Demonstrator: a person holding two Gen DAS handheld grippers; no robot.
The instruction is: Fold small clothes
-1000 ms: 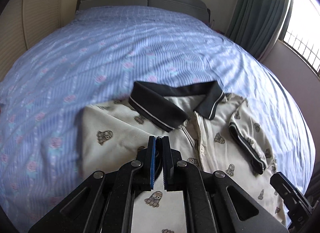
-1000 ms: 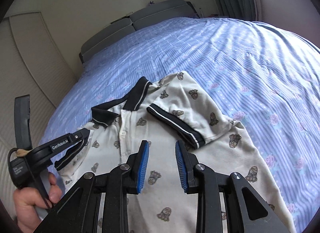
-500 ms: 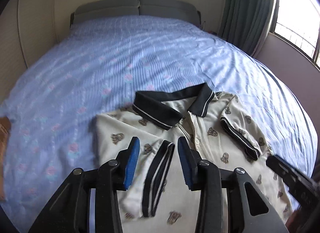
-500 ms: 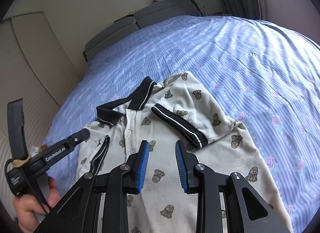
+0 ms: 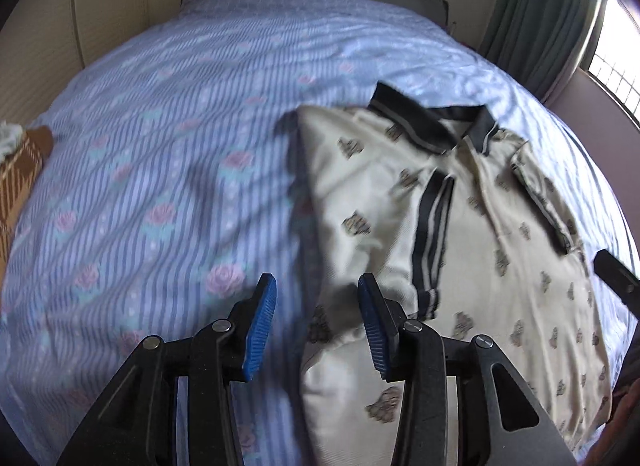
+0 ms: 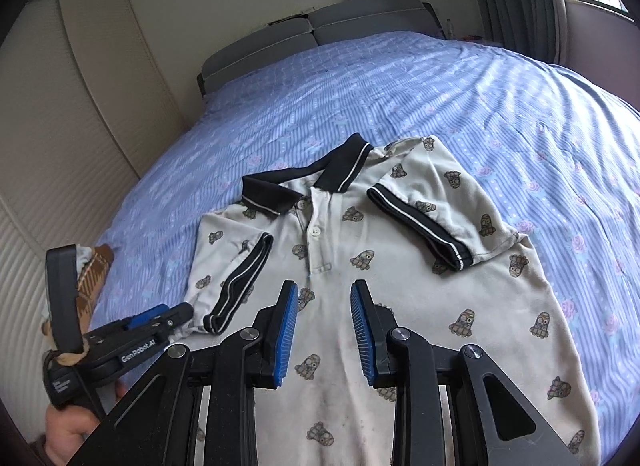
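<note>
Polo shirt (image 6: 360, 286) flat on bed (image 6: 500, 113), both sleeves folded inward. My left gripper (image 5: 316, 322) gapes empty over its left edge; right gripper (image 6: 324, 330) spread above its front.

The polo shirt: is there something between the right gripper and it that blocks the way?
Nothing visible does. The right gripper hangs open directly above the front of the polo shirt, with only air between. The left gripper is off at the shirt's edge by the folded sleeve.
</note>
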